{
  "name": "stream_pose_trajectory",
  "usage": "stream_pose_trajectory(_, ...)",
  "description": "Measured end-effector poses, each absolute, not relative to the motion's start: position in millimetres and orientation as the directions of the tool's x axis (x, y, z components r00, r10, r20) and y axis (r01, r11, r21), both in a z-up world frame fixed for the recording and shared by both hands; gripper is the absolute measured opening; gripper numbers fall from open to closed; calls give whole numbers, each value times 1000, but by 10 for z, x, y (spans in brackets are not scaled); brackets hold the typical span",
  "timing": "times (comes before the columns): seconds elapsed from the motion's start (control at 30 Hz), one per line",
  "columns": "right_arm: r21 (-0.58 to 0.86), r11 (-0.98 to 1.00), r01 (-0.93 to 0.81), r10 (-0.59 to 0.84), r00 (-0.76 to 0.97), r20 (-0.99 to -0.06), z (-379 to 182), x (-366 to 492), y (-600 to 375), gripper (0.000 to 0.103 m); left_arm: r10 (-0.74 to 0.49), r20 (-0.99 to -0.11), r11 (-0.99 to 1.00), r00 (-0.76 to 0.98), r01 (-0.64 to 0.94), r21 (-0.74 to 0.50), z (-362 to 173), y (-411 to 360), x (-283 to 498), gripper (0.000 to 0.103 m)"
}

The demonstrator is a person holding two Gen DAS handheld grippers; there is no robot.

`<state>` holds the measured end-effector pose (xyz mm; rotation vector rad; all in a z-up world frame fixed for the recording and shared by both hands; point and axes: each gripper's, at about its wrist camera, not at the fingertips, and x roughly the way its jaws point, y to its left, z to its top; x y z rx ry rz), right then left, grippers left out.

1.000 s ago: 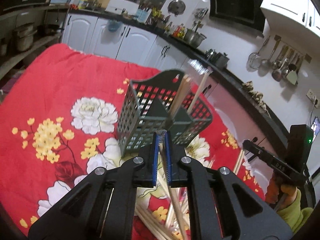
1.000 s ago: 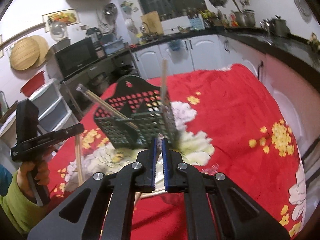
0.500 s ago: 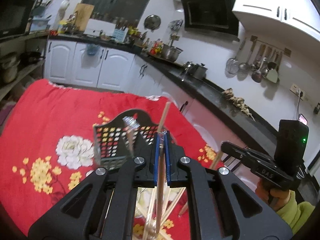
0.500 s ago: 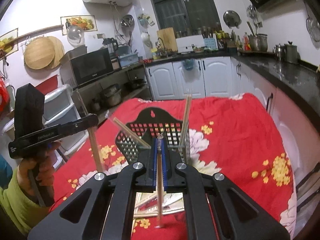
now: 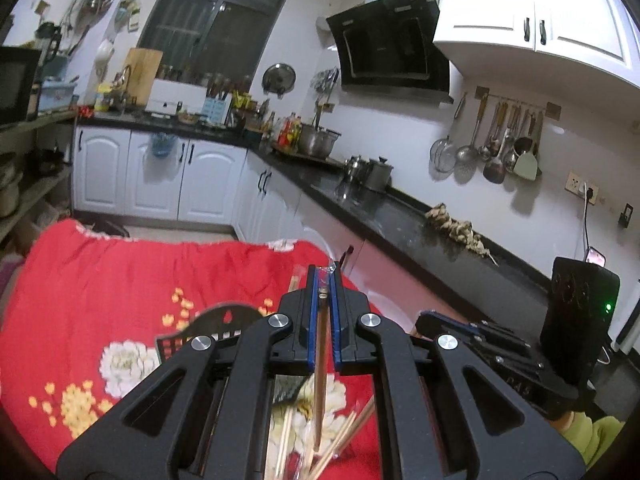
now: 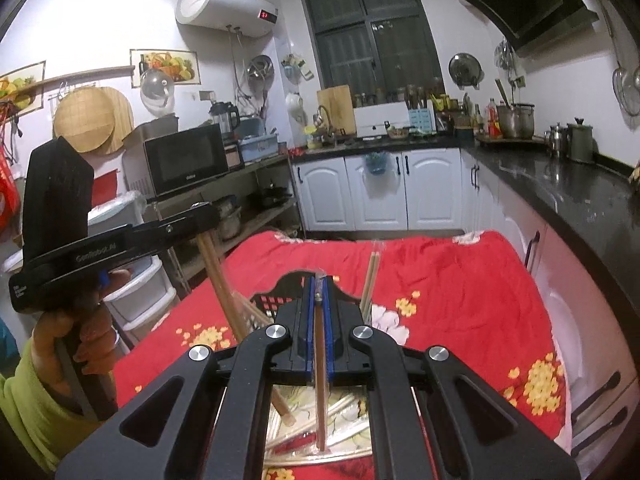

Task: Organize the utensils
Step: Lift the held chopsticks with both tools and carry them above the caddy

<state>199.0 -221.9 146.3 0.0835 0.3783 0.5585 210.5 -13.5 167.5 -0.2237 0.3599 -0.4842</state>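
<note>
While both lifted: each gripper carries one chopstick above the table.
Left gripper (image 5: 324,280): jaws clenched on a chopstick (image 5: 320,380), hanging down.
Right gripper (image 6: 318,284): jaws clamped on its chopstick (image 6: 320,380), pointing slightly downward.
Holder (image 6: 296,300): black basket just ahead on the red cloth (image 6: 460,280); loose chopsticks (image 6: 340,432) lie below.
Advice: centre each tip over a compartment, keep it vertical, lower, then release.

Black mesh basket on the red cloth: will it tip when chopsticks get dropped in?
Probably light: the basket is thin open mesh. It may tip or slide, since it stands tall on soft cloth and the chopsticks in it lean against its rim.
</note>
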Motion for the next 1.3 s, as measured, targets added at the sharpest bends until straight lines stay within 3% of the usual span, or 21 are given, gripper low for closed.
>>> stream_pose_trajectory(0.77,120,867,-484,494,866,-75,2230,2296,-2213,4,-323,-113,935,940,298,-191,2342,27,2341,3)
stream_pose_trajectory(1.07,138,887,-441,453,889,-71,2101,2543,-2239,4,-292,-114,950,950,275,-146,2241,-33,2429,3)
stream_pose_trajectory(1.3,130,894,-428,443,888,-123,1808,2712,-2157,4,-274,-154,957,949,254,-137,1998,-45,2585,3)
